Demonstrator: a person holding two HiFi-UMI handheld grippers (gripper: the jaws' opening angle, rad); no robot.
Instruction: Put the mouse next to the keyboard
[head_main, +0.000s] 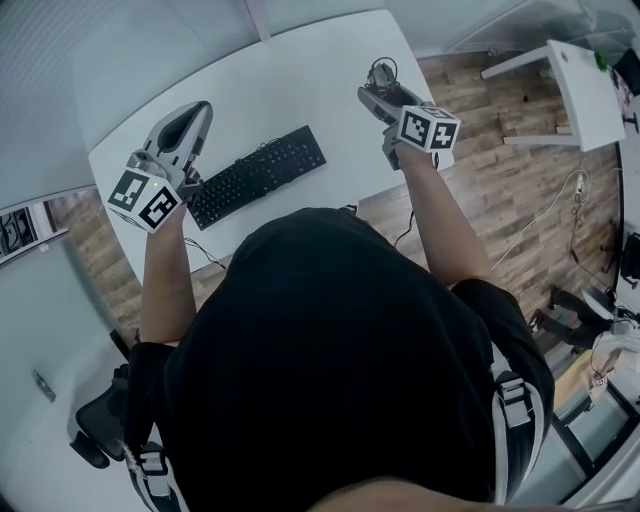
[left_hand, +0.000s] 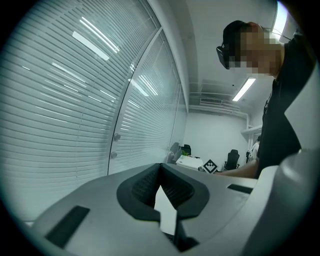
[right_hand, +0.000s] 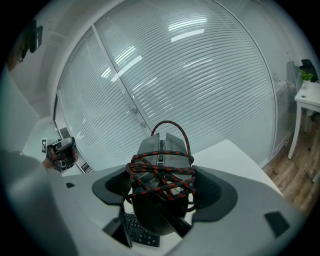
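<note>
One white table (head_main: 300, 80) bears a black keyboard (head_main: 258, 175). Above its left end, the left gripper (head_main: 197, 112) has its jaws pressed together. The right gripper (head_main: 378, 88) pinches the cable-wrapped mouse (right_hand: 160, 150) above the table's right edge, apart from the keyboard.

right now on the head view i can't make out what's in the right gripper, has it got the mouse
Observer: Yes. In the right gripper view, the right gripper is shut on the mouse, which has its red-and-black cable wound around it.
Operator: ok and the left one, carrying anything
Observer: No. The left gripper view shows the left gripper with its jaws together at the tips and nothing between them.
</note>
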